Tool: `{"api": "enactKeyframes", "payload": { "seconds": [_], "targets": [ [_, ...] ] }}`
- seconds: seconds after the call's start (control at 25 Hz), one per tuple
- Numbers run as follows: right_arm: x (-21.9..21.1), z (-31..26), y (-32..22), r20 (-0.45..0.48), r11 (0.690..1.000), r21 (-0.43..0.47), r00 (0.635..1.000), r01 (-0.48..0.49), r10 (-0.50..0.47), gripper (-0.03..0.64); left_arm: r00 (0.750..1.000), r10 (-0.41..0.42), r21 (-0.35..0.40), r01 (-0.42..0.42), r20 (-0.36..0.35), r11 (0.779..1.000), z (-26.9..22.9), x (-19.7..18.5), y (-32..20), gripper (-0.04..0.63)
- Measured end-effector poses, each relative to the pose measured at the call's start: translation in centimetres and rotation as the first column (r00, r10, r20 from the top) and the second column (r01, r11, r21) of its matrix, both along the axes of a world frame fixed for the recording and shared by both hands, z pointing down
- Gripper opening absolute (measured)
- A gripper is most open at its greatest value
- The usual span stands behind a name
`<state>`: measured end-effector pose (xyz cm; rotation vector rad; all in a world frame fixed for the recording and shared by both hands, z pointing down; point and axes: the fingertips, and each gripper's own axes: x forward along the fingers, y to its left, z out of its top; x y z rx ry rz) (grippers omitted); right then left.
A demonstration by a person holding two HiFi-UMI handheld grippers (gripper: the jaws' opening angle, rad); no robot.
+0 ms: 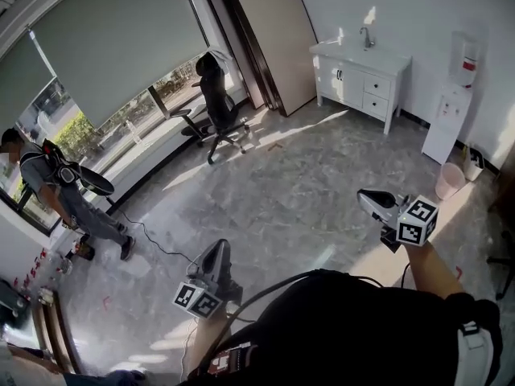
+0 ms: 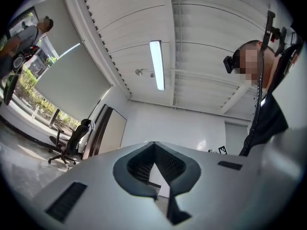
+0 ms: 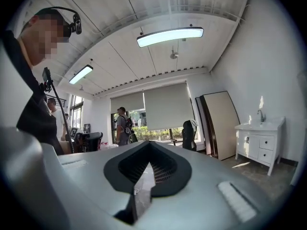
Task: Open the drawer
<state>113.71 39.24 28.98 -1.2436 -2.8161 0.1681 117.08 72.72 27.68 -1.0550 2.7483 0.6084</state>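
A white vanity cabinet (image 1: 360, 77) with a sink and small drawers (image 1: 376, 95) stands against the far wall at the upper right. In the right gripper view the same cabinet (image 3: 259, 145) shows at the right, well away. My left gripper (image 1: 220, 249) is held low over the floor, far from the cabinet. Its jaws meet at the tip and hold nothing, as the left gripper (image 2: 153, 145) shows in its own view. My right gripper (image 1: 368, 198) hovers at the right, several steps short of the cabinet. The right gripper (image 3: 149, 145) also has its jaws together and empty.
A black office chair (image 1: 219, 107) stands by the window. A person (image 1: 60, 187) walks at the left with a cable on the floor nearby. Tall panels (image 1: 269, 39) lean on the far wall. A water dispenser (image 1: 451, 119) and a pink bin (image 1: 449, 181) stand right of the cabinet.
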Motion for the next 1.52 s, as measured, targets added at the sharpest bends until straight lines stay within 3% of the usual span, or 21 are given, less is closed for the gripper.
{"api": "enactKeyframes", "payload": {
  "seconds": [0.2, 0.44, 0.88, 1.2, 1.52],
  "targets": [
    [-4.0, 2.7, -4.9, -0.060, 1.000, -0.010, 0.998, -0.022, 0.022, -0.002, 0.999, 0.032, -0.025, -0.033, -0.019, 0.999, 0.7, -3.6, -5.5, -0.003],
    [-8.5, 4.7, -7.1, -0.113, 0.996, -0.027, 0.990, -0.087, 0.083, -0.002, 0.997, 0.027, -0.065, -0.032, -0.071, 0.997, 3.2, -9.5, -5.3, -0.003],
    [-21.7, 1.8, 3.3, -0.065, 0.990, 0.009, 0.988, -0.137, 0.138, -0.002, 0.992, 0.120, -0.073, -0.123, -0.046, 0.990, 1.7, -25.1, 3.6, -0.003],
    [-30.8, 0.5, 11.2, -0.065, 0.986, -0.047, 0.985, -0.161, 0.158, -0.002, 0.986, 0.164, -0.097, -0.167, -0.042, 0.981, 0.5, -34.4, 10.8, -0.003],
    [-37.2, 2.8, 11.9, -0.116, 0.983, -0.027, 0.978, -0.180, 0.176, -0.002, 0.981, 0.172, -0.081, -0.179, -0.084, 0.981, 2.8, -41.4, 12.0, -0.003]
  ]
}}
